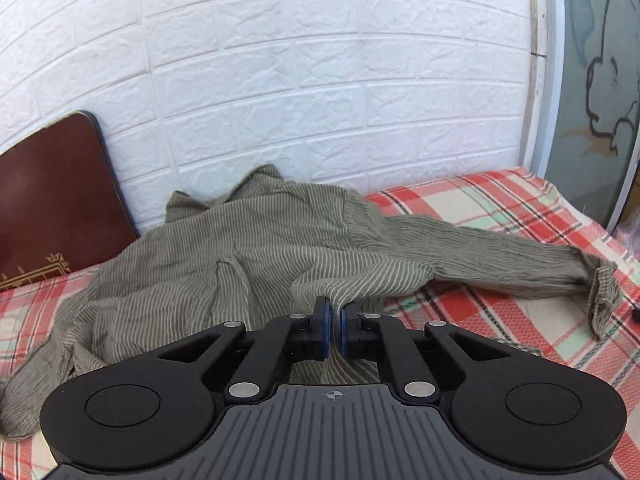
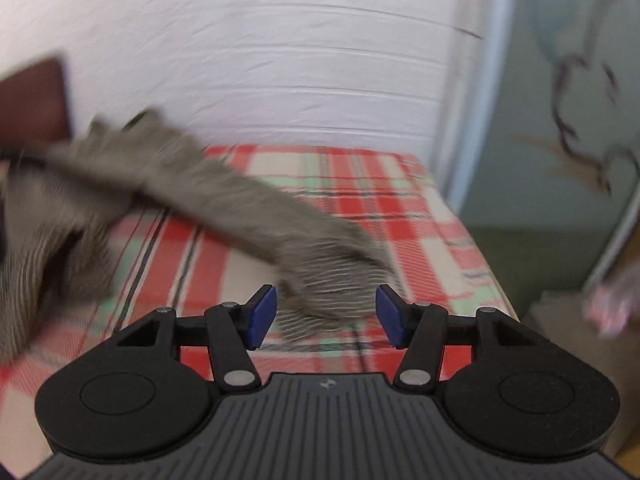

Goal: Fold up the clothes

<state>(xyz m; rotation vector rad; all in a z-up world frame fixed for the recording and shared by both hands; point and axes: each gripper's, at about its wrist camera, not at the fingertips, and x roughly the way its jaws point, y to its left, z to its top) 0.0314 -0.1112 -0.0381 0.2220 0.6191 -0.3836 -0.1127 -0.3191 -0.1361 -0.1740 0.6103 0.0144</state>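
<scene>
Left gripper [image 1: 331, 326] nearest, blue pads pressed together on a pinch of striped shirt [image 1: 240, 248] hem. Right gripper [image 2: 326, 314] spread, nothing between the pads; the sleeve cuff [image 2: 328, 280] lies just beyond them on the plaid bed [image 2: 360, 184]. Shirt sprawled, collar against the white wall [image 1: 320, 60], one sleeve stretched toward the bed's right edge. Risk, as I judge it: a thin pinch could slip, and the cuff near that edge could slide off. Room open to the right; brown cushion [image 1: 52, 184] crowds the left
</scene>
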